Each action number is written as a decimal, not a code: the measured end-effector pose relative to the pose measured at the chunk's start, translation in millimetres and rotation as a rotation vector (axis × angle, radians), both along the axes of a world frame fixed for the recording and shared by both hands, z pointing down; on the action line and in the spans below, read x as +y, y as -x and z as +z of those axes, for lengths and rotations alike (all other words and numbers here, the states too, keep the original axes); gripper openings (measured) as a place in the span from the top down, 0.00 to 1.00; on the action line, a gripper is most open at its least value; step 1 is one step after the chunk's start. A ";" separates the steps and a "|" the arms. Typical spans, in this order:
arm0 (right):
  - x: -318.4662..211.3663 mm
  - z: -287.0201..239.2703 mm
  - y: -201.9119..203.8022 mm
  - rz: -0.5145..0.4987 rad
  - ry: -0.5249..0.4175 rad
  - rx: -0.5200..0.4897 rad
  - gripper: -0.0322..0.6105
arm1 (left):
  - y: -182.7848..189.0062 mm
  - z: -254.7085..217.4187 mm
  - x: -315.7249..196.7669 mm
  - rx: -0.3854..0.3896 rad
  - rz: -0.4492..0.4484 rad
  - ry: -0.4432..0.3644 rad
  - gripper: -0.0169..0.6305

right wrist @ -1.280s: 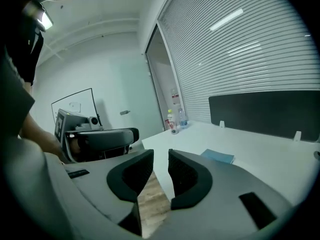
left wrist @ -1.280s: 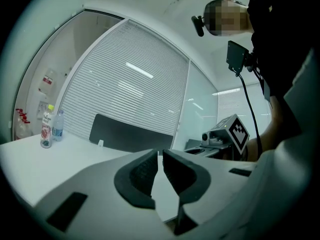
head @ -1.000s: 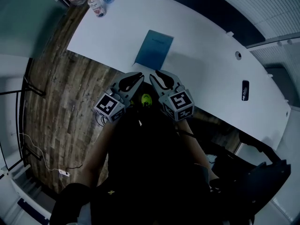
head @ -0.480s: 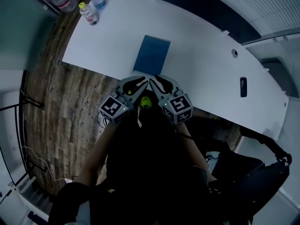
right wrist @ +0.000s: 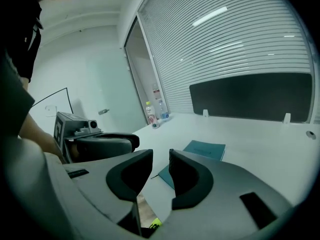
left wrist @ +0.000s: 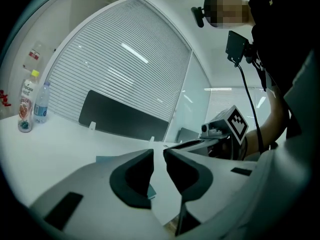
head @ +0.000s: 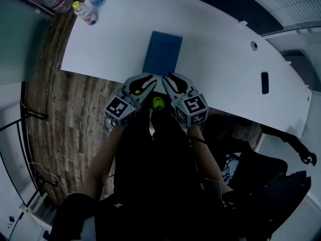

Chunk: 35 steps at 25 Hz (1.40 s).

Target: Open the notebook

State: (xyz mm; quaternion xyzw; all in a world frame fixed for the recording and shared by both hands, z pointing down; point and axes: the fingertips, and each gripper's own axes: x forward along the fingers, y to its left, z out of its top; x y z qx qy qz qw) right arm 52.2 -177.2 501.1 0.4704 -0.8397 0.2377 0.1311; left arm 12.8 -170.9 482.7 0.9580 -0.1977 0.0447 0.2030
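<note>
The blue notebook (head: 163, 53) lies shut and flat on the white table (head: 220, 59), close to its near edge. My left gripper (head: 149, 80) and right gripper (head: 169, 79) hover side by side just in front of the notebook's near edge, not touching it. In the left gripper view, the left gripper (left wrist: 159, 156) has a narrow gap between its jaws and holds nothing; a sliver of notebook (left wrist: 103, 159) shows past them. The right gripper (right wrist: 161, 158) likewise stands slightly apart and empty, with the notebook (right wrist: 205, 149) ahead on the table.
Two plastic bottles (head: 85, 12) stand at the table's far left corner. A dark phone (head: 264, 83) lies far right, and a cable hole (head: 254, 45) sits beyond it. Wooden floor (head: 75, 109) lies below the table's near edge. A dark panel (right wrist: 250, 96) backs the table.
Both grippers have sunk and moved forward together, ending nearer the notebook's near edge. The notebook has not moved and stays shut.
</note>
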 end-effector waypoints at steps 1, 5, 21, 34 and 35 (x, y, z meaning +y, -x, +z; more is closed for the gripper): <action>0.1 5.1 0.1 0.004 0.010 0.000 0.83 | 0.0 3.6 -1.2 -0.003 0.004 0.003 0.84; -4.4 27.0 -2.3 0.021 0.055 -0.001 0.81 | -3.0 18.1 -9.1 -0.010 0.021 0.015 0.84; -20.7 108.2 -40.5 0.221 0.245 0.018 0.66 | -7.5 81.2 -38.9 -0.032 0.018 0.071 0.82; -24.4 144.3 -49.6 0.295 0.368 -0.043 0.60 | -3.2 111.0 -54.2 -0.067 -0.016 0.125 0.80; -25.0 145.8 -48.9 0.293 0.377 -0.051 0.60 | -2.9 111.8 -55.6 -0.067 -0.020 0.129 0.80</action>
